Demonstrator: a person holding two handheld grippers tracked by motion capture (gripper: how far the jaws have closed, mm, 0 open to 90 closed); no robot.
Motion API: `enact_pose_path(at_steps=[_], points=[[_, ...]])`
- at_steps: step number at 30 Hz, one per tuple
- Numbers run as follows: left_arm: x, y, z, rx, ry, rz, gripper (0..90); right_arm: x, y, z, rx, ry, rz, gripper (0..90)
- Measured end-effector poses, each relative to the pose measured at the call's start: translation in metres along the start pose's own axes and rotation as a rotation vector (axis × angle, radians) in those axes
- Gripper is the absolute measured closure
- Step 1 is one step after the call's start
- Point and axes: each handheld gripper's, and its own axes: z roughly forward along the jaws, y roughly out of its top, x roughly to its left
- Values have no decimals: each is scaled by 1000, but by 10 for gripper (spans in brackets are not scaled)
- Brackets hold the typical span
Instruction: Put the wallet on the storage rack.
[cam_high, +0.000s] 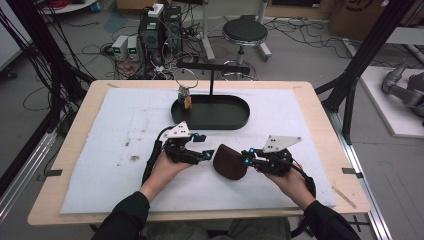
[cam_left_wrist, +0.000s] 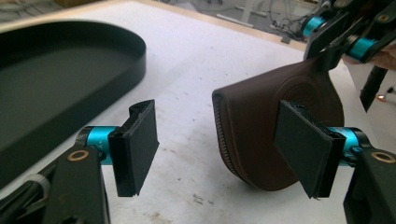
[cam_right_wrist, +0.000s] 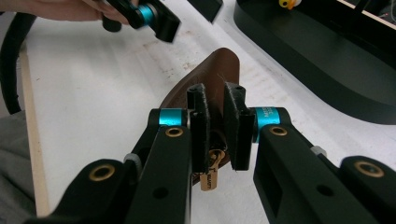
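Right gripper pinches the brown pouch; left gripper gapes beside it

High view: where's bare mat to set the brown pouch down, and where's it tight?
Free: the white mat left of the left gripper, and the strip right of the black tray toward the table edge. Crowded: the centre front, where the right gripper pinches the brown pouch and the left's open jaws close in.

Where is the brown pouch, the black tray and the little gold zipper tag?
brown pouch (cam_left_wrist: 254, 121), left gripper view, its leather side.
black tray (cam_high: 210, 112), high view, its bare floor.
gold zipper tag (cam_right_wrist: 210, 177), right gripper view, its flat face.
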Motion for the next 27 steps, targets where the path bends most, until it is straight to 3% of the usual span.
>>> enact_pose_path(at_steps=[6,13,16,20,23,27], points=[[1,0,11,12,-76,-2,384,-1,-2,-1,1,19,-17,822],[7,7,23,-8,-160,14,385,-2,-4,-3,0,39,-38,820],[11,3,27,7,-210,-27,386,-2,-5,-4,3,50,-44,818],[9,1,31,45,-238,-20,421,-4,-6,-4,-2,70,-45,816],[6,1,31,53,-250,7,493,-5,-6,-4,0,77,-46,813],[8,2,27,52,-250,5,571,-6,-6,-4,-1,81,-47,810]])
